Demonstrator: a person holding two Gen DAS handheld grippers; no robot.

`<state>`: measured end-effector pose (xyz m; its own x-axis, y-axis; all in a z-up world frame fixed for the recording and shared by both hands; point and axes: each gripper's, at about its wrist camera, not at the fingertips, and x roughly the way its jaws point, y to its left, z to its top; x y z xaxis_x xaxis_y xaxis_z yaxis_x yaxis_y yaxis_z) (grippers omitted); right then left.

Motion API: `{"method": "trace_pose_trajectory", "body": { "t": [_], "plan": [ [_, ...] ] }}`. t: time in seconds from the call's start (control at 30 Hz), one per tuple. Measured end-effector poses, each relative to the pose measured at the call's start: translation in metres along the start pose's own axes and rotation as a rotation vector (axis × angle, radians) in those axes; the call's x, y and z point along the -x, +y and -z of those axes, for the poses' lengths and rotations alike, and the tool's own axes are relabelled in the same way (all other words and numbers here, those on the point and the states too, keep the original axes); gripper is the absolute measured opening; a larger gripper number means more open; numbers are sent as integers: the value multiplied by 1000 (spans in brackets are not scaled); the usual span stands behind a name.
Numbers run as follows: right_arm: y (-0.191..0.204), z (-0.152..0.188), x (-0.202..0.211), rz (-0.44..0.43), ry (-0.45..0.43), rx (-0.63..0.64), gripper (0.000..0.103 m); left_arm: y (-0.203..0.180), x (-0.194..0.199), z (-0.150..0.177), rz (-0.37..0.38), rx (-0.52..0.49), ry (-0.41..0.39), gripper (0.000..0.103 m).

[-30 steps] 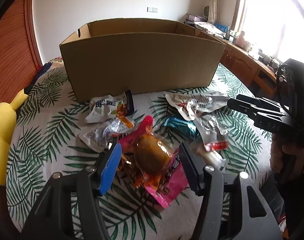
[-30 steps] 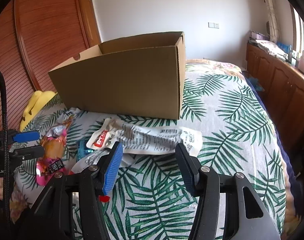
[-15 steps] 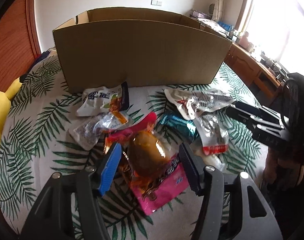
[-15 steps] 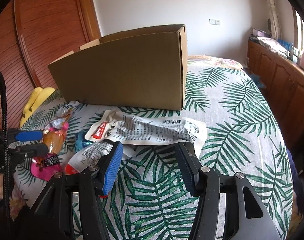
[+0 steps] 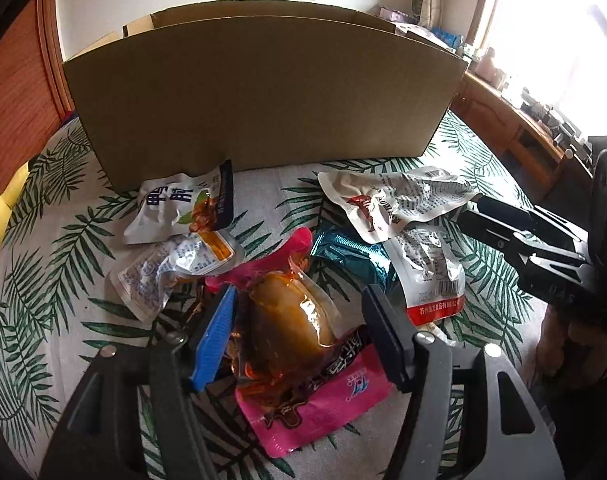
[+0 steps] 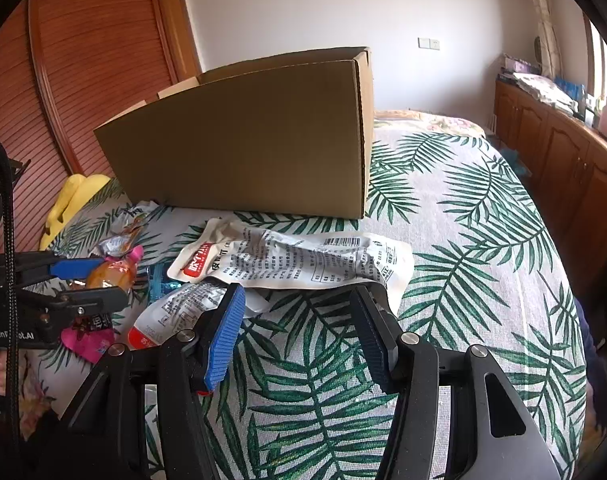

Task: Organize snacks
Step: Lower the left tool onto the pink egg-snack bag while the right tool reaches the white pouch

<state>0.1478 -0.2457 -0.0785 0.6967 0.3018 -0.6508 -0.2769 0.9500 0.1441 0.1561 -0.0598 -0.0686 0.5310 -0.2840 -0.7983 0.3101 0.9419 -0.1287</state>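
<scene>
Since a second ago the left tool (image 5: 299, 334) has come forward and lower over the pile, so the pink snack packet (image 5: 303, 364) now fills the gap between its fingers. Its jaws stand wide apart, one on either side of the packet's clear amber bulge, and neither pad visibly presses it. The right tool (image 6: 297, 330) has likewise edged closer to the long white packet (image 6: 299, 258); its jaws are spread wide and hold nothing, the tips just at that packet's near edge. All the snacks lie on the palm-leaf bedspread (image 6: 463, 280) in front of the cardboard box (image 5: 259, 92): a white packet with blue characters (image 5: 175, 208) near the box wall, a clear packet (image 5: 167, 268) below it, a teal wrapper (image 5: 351, 256) between the pink packet and the white ones, and a red-edged white packet (image 5: 433, 276) beside the right tool's arm. A yellow plush toy (image 6: 73, 200) sits at the bed's left edge.
</scene>
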Motion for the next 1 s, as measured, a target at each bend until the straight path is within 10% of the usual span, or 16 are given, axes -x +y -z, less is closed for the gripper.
{"method": "trace_pose_trajectory", "body": {
  "t": [1.0],
  "plan": [
    [-1, -2, 3, -9, 0, 11, 57, 14, -5, 5, 45, 40, 39, 54]
  ]
}}
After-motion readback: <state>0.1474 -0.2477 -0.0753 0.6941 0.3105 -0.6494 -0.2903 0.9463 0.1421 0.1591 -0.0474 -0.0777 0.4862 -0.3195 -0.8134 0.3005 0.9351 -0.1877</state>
